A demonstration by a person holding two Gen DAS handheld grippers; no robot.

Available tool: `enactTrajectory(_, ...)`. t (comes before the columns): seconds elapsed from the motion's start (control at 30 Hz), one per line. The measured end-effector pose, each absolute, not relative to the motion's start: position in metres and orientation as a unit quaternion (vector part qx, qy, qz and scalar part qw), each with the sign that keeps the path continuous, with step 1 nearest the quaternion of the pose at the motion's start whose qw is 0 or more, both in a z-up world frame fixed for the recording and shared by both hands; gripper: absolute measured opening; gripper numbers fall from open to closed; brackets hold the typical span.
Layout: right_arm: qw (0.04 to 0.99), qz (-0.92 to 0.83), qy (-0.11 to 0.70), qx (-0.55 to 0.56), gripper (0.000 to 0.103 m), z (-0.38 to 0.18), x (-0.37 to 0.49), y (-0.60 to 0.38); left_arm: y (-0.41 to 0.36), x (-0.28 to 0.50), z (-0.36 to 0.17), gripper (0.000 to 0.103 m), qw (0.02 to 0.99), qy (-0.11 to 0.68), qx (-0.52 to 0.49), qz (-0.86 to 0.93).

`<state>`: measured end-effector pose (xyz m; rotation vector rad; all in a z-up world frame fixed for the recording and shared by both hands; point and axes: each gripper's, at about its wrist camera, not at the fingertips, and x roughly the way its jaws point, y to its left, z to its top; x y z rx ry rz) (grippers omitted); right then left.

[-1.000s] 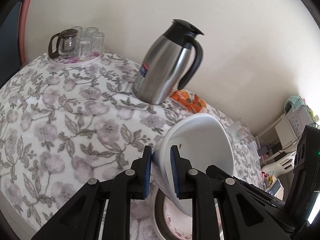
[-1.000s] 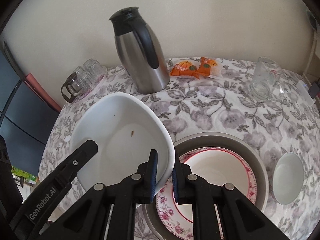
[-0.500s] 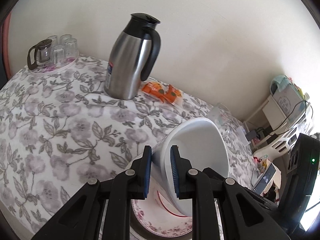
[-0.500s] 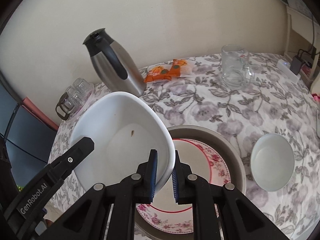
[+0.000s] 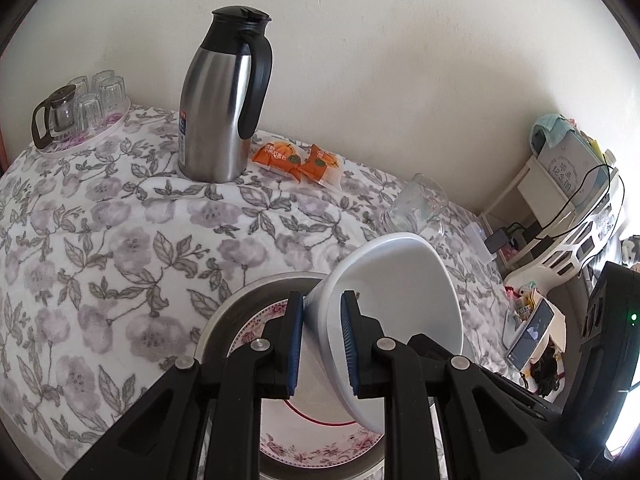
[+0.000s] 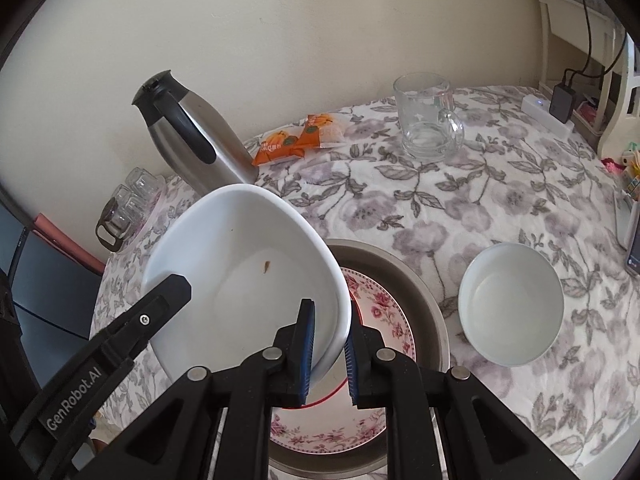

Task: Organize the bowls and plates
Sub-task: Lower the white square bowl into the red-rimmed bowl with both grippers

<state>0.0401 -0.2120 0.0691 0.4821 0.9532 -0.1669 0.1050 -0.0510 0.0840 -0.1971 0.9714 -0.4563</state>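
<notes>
Currently I count two white bowls: large bowl [image 6: 248, 272] pinched at opposite rims by left gripper [image 5: 320, 344] and right gripper [image 6: 327, 354], above one floral plate [image 6: 380, 308] in a grey basin [image 6: 424, 304]; small bowl [image 6: 511, 304] beside. Floral tablecloth [image 5: 120, 240], cream wall [image 5: 400, 60].

A large white bowl [image 6: 240, 264] is being held tilted by its right rim in the right gripper [image 6: 328, 354], above a floral plate [image 6: 376, 364] lying in a grey basin [image 6: 432, 320].
</notes>
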Motion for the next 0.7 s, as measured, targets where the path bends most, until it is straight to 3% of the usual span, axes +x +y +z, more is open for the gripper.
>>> enactTrajectory(0.7,0.829,-0.084,0.505,0.224,0.018,0.045,0.044,-0.205,-0.049,0.109,0.055,0.020,0.827,0.520,-0.090,-0.193)
